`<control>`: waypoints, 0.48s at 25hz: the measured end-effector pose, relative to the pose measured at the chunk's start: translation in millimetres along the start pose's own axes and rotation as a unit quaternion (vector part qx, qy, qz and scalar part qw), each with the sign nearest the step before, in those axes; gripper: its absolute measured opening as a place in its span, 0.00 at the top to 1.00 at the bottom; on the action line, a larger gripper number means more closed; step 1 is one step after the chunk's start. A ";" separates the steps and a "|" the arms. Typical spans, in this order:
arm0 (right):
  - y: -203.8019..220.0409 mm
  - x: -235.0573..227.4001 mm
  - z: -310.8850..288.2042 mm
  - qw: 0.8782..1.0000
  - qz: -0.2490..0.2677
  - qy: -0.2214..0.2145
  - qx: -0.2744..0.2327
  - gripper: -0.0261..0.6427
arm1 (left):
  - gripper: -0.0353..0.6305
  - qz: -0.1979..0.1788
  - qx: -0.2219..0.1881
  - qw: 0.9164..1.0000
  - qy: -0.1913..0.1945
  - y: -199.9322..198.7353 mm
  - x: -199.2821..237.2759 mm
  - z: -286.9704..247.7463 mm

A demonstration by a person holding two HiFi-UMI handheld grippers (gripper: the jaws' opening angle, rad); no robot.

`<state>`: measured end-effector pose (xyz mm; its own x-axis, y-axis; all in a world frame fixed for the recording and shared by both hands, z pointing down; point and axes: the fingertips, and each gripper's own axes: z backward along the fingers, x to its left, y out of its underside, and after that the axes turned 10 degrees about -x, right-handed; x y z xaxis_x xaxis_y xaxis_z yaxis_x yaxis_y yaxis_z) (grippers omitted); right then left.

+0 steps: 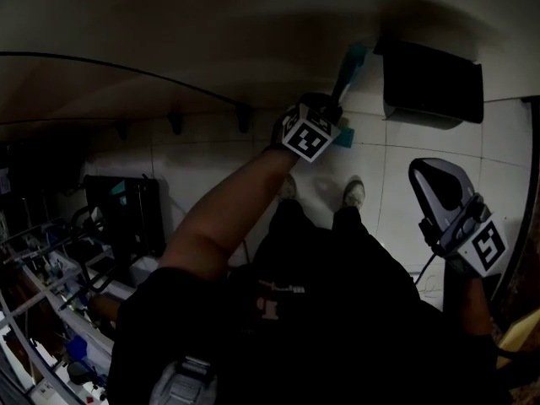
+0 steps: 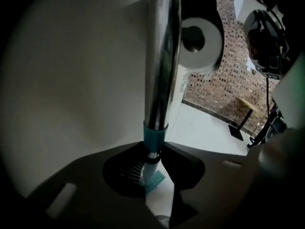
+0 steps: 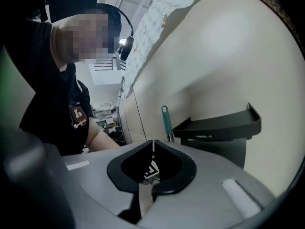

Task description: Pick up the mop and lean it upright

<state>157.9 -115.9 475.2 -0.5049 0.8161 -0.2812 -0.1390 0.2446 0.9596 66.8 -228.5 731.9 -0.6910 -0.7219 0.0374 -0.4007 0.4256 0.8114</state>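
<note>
Grips mop shaft in left gripper | stands long axis near-upright, straight out past the jaws, near wall | carries right gripper pinched together, empty, well apart.

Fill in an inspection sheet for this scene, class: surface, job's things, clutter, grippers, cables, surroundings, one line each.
Surface: white tiled floor under the person's shoes.
Job's things: mop, metal handle with a teal collar, roughly upright close to the wall.
Clutter: crowded wire shelving at the person's left.
Grippers: left gripper shut on the mop handle; right gripper shut, nothing in it.
Cables: a thin dark line, likely a cable, arcs along the wall.
Surroundings: black paper-roll dispenser beside the mop; brick-patterned wall further off.
</note>
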 end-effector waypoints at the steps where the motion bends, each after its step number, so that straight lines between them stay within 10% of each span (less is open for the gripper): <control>1: 2.3 -0.5 2.4 1.000 -0.004 0.003 0.002 0.92 | 0.79 0.002 0.004 1.000 0.001 3.0 -1.2 -5.0; 12: 18.6 -8.5 22.0 0.999 -0.025 0.024 0.009 0.92 | 0.79 0.025 0.020 0.999 -0.006 21.3 5.4 -50.7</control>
<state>178.4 -106.8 495.2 -0.5372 0.7769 -0.3284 -0.1504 0.2949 0.9436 85.1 -251.0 778.9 -0.7184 -0.6922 0.0697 -0.3893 0.4830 0.7843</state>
